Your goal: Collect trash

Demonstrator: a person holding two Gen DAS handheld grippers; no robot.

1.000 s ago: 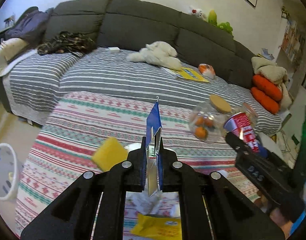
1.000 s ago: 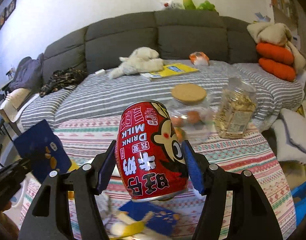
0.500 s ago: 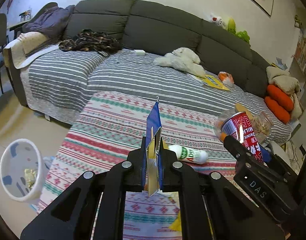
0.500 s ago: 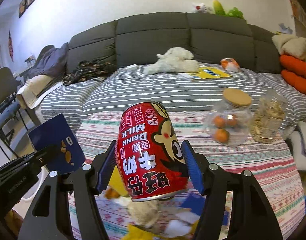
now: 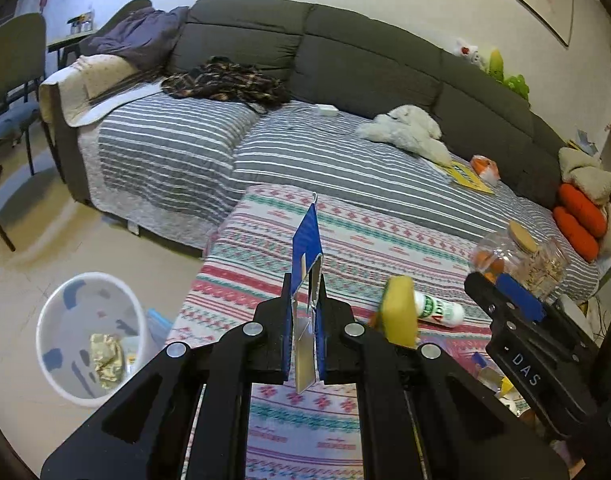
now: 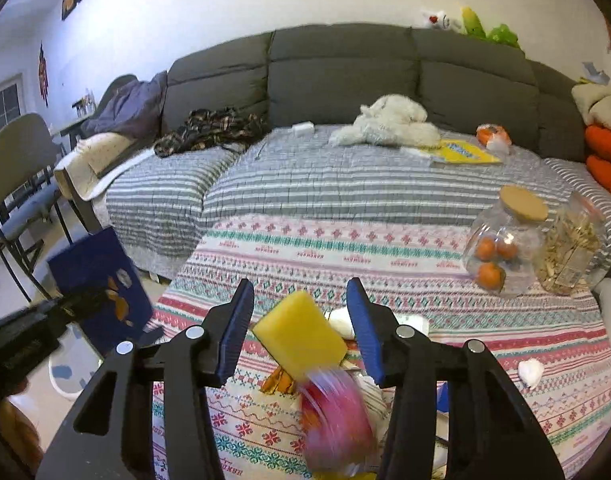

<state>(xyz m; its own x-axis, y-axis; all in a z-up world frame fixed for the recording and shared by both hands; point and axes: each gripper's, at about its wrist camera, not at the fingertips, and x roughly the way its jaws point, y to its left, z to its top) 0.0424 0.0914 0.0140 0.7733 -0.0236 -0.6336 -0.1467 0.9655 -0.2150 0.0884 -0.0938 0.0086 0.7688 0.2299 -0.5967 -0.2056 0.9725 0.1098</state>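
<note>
Two pads of the left tool (image 5: 304, 312) pinch the blue wrapper (image 5: 306, 248) upright.

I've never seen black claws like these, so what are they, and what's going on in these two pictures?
They are two hand-held grabbers that a person carries, one in each hand, for picking up trash. Each has a small camera looking along its jaws, so one picture comes from the left grabber and one from the right.

The left grabber has its jaws shut on a flat blue packet. The right grabber has jaws that are closing with nothing pinched between them. A yellow sponge shows through the gap, and a blurry red thing is just below.

The patterned cloth also holds a jar of orange fruit. A white bin stands on the floor.
</note>
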